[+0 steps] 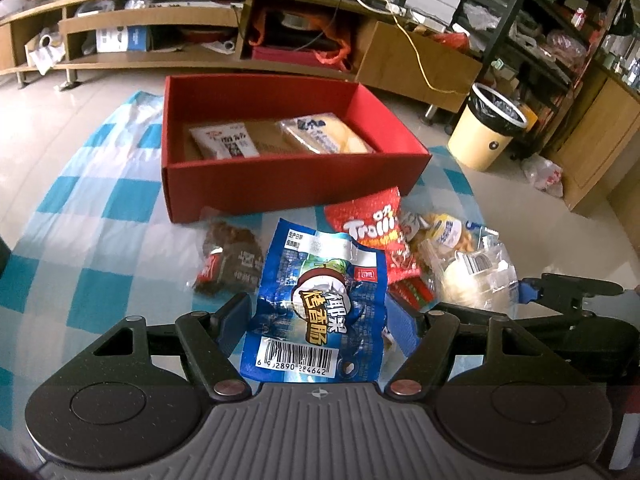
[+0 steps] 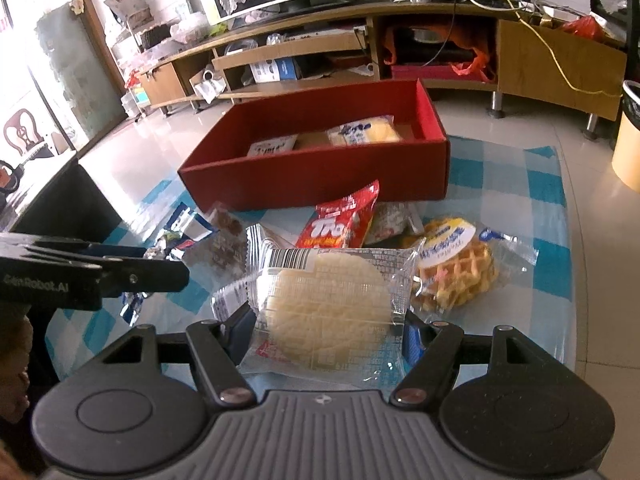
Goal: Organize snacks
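Red box (image 1: pixel 280 184): ahead of both grippers, holding white packet (image 1: pixel 225 142) and yellow cake packet (image 1: pixel 328 134).
Left gripper (image 1: pixel 320 320): closed on blue sausage packet (image 1: pixel 316 300).
Right gripper (image 2: pixel 328 328): closed on round pastry packet (image 2: pixel 324 308).

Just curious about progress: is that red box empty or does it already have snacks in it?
Partly filled: the red box holds two packets, a white one and a yellow one.

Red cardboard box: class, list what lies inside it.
Inside the red cardboard box lie a white printed packet and a clear-wrapped yellow cake on brown cardboard. The near wall hides the front floor.
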`<state>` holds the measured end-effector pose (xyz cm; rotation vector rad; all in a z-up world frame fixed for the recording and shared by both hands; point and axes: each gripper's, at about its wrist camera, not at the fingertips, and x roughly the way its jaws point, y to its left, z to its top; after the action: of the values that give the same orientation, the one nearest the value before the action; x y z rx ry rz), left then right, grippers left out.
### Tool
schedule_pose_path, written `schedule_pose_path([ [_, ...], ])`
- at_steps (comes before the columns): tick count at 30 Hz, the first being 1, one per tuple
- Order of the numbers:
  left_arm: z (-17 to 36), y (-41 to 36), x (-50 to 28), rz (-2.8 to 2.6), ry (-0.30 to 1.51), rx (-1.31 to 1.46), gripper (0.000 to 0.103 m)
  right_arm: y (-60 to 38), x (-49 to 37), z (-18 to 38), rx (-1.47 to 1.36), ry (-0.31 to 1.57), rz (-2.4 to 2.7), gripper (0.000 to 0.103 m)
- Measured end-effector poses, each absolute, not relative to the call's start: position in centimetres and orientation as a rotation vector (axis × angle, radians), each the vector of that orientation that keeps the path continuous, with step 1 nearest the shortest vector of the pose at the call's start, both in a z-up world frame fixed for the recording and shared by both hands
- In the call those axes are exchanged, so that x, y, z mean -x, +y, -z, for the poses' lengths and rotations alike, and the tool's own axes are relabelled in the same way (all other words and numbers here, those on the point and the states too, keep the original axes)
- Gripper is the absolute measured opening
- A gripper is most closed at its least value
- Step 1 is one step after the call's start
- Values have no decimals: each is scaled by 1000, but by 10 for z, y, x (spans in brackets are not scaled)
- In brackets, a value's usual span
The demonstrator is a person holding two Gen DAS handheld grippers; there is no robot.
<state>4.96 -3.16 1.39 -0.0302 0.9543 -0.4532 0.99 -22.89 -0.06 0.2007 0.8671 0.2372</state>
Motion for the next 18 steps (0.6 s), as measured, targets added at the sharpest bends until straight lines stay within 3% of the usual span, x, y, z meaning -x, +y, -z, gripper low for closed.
schedule_pose_path([
  [18,-35,-42,-93,427,870,72,78,-236,-57,-24,-243,776,-225,69],
])
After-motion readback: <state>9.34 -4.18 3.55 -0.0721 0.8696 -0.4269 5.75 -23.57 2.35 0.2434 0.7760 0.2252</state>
